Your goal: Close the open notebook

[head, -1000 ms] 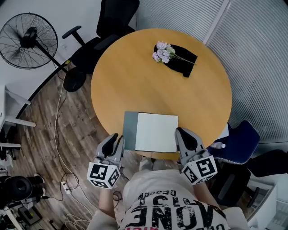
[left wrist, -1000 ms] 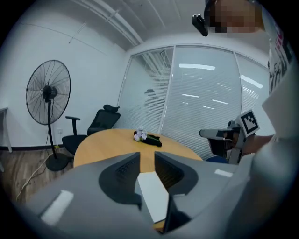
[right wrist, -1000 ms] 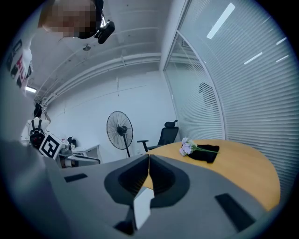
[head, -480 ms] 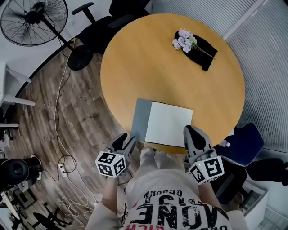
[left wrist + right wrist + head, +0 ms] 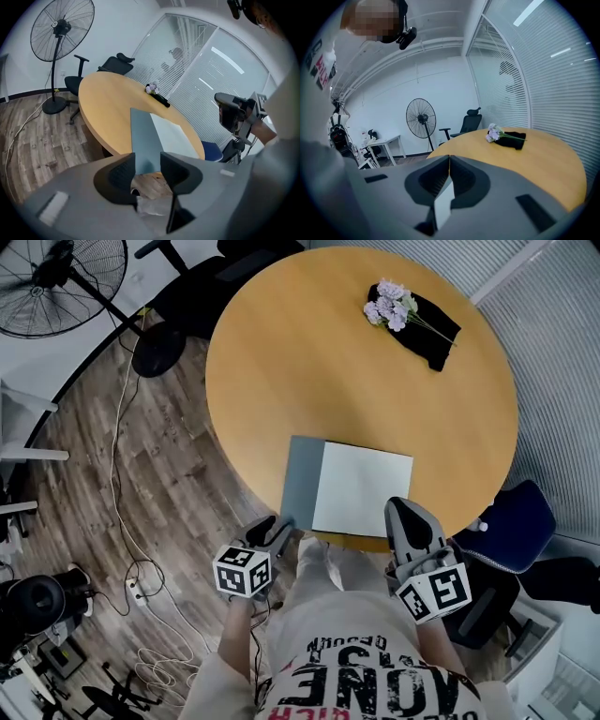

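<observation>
White page (image 5: pixel 443 206) in right tongs (image 5: pixel 449 159); head view hides.

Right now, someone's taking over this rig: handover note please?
Left gripper: jaws have just opened wide, nothing between them; it sits short of the round wooden table's near edge, aimed at the flat grey-and-white notebook.
Right gripper: jaws together by the notebook's near right corner; a white sliver shows behind the tips, unclear whether pinched.
Notebook: at the near edge, grey strip left, white sheet right; it looks still open, not certain.
Done: no closing visible. Left: fold it shut, check.
</observation>
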### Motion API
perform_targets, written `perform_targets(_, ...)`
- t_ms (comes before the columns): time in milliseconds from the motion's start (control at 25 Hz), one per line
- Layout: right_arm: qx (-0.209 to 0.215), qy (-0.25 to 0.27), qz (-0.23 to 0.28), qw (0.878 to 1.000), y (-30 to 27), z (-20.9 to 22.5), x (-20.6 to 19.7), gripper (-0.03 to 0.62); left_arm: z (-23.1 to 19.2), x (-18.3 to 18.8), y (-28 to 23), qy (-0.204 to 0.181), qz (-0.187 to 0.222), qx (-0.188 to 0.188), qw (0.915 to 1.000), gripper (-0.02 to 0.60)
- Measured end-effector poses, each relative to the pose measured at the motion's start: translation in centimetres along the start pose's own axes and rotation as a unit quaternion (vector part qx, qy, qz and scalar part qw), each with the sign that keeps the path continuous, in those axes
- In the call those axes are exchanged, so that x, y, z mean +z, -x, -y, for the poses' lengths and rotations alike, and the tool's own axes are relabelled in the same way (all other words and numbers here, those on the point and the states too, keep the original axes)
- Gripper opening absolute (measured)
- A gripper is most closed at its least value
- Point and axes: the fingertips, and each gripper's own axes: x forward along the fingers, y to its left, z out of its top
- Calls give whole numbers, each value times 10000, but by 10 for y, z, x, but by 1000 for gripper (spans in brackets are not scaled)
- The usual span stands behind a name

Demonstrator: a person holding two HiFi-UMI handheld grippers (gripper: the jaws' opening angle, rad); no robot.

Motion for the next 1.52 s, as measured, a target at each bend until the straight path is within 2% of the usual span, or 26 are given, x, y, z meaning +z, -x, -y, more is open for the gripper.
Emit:
perform_targets(320, -116, 29, -16, 9999, -2, 0, 0, 12, -7, -16, -13, 79, -401, -189, 9990, 178)
perform_targets(720, -196, 21, 7, 9998, -1, -1, 2, 12, -11, -22, -20, 284, -546, -355, 9975, 164)
perform_targets(840, -229, 10, 9, 9997, 0, 1, 1, 12, -10, -29, -22, 228, -725, -387, 9964, 164)
perform_targets(1000, -268, 8, 28, 9996, 2, 3, 1, 12, -8, -29, -23, 265, -698, -368, 9965, 152)
perform_targets(1520, -340, 12, 82, 9994, 8, 1, 3, 12, -9, -19, -16, 217, -580, -166, 9979, 31)
